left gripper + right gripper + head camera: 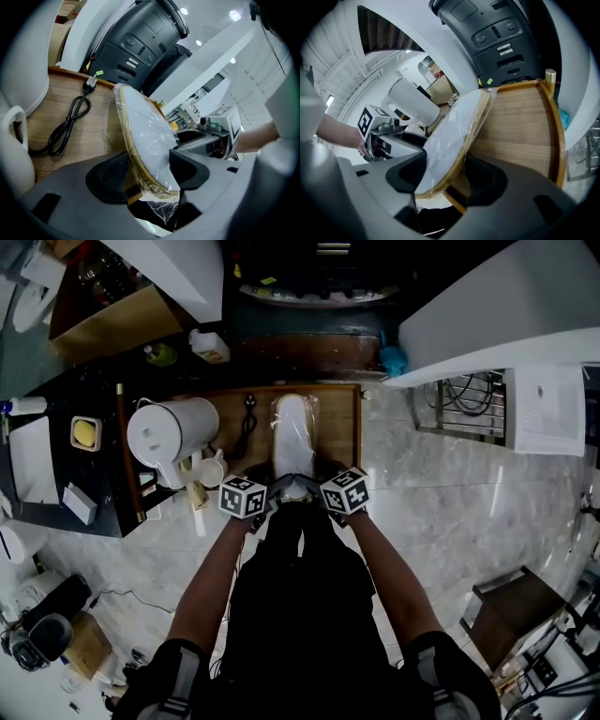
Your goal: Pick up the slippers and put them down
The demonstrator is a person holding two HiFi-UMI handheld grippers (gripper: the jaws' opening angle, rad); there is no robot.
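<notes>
A pair of white slippers (292, 432) with a tan sole edge, wrapped in clear plastic, lies lengthwise on the wooden table top (339, 432). Both grippers meet at its near end. My left gripper (275, 495) is shut on the slippers (145, 136) from the left side; in the left gripper view the left gripper (150, 176) has one pad on the tan sole edge and one on the white face. My right gripper (315, 491) grips the same end from the right. Its own view shows the right gripper (446, 177) shut on the slippers (450, 140). Loose plastic hangs below the jaws.
A black power cable (246, 423) lies on the wood just left of the slippers. A white jug (171, 432) and a small white cup (212, 468) stand at the table's left edge. A dark machine (140, 37) stands behind the table. Marble floor (441, 493) lies to the right.
</notes>
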